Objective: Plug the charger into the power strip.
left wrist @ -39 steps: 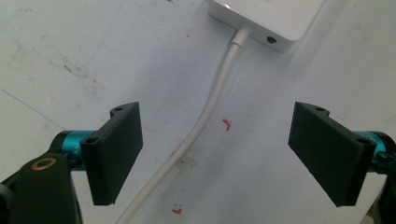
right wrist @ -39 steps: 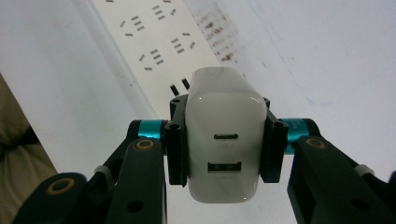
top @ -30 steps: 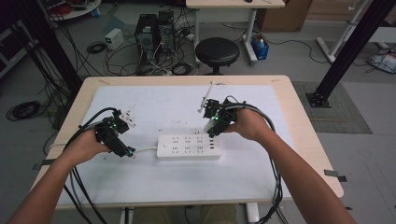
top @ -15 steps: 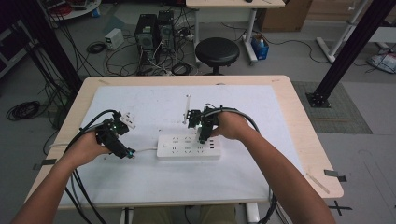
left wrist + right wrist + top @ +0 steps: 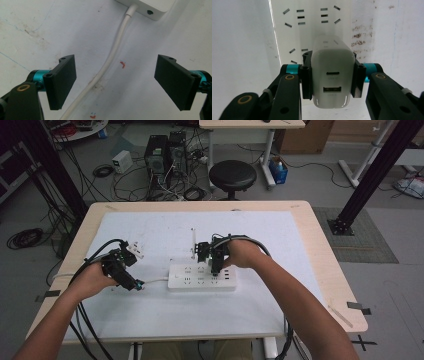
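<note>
Above the power strip (image 5: pixel 202 278), the right tool (image 5: pixel 331 75) grips a USB charger (image 5: pixel 332 75). Left tool (image 5: pixel 117 82) stands open astride the cord (image 5: pixel 110 60). Misaligned prongs risk jamming against the sockets.

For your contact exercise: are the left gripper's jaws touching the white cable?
Apart. The left gripper view shows the left gripper open, the white cable between its jaws with gaps both sides.

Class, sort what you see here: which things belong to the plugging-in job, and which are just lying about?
In the job:
- charger, clamped in the right gripper
- power strip under it
- strip's cable, between the open left gripper jaws

Lying about:
- white plug on the table
- stool
- computers on the floor
</note>
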